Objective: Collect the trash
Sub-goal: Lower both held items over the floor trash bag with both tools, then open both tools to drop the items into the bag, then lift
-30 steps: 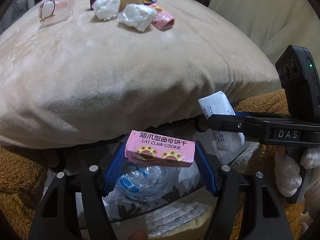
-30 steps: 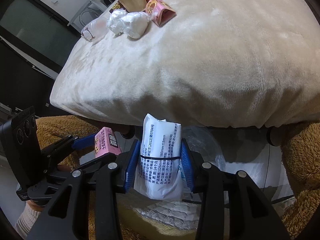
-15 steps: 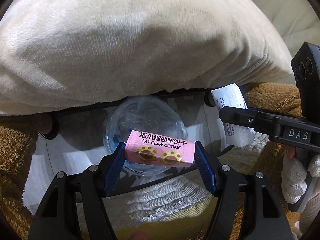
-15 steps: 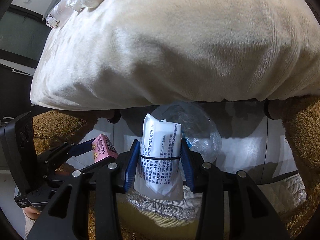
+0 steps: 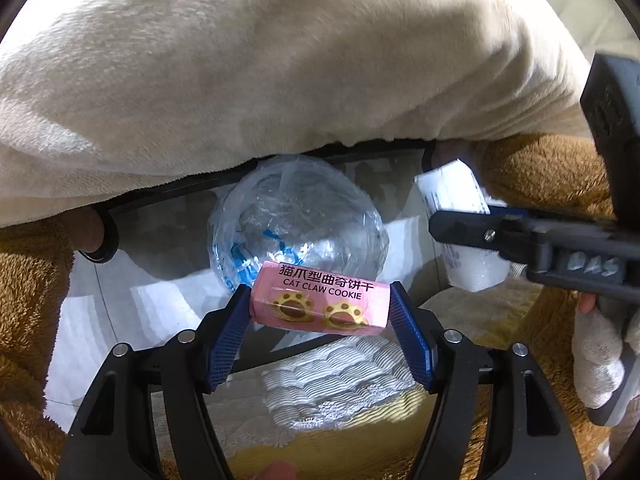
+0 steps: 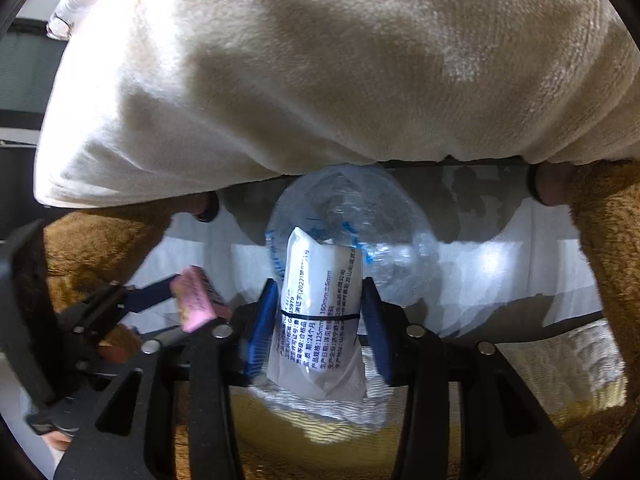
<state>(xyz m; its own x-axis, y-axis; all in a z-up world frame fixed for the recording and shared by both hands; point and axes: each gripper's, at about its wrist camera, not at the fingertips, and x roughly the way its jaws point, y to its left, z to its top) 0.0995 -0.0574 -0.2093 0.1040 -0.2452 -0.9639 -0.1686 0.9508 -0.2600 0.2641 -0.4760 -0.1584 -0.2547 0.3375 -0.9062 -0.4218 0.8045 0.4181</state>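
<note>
Left wrist view: the left claw (image 5: pixel 320 300) points steeply down, with a pink cookie box (image 5: pixel 320 305) lying crosswise between its 2 blue pads. The jaws have just been opening, yet each end of the box touches a pad, so it reads as held, not dropped. Directly beneath it is a clear plastic bag (image 5: pixel 298 216) with blue print, crumpled and round. It looks like the place where the trash is collected, which would explain why the box hangs right above it. A cream cushion (image 5: pixel 280 60) bulges over the top of the scene, with brown fleece (image 5: pixel 24 280) at both sides. At the right edge a hand in a pale glove (image 5: pixel 596 356) steers the other tool.

Right wrist view: the right claw (image 6: pixel 320 304) also tilts downward, at a narrow setting. A white packet (image 6: pixel 320 320) with printed text stands upright between its pads. These jaws have just been opening too, and the packet sits between them, touching both. It hangs over the same bag, side by side with the box, so my guess is that both pieces are meant to fall in together. The release seems to have begun, though neither piece has slipped.
</note>
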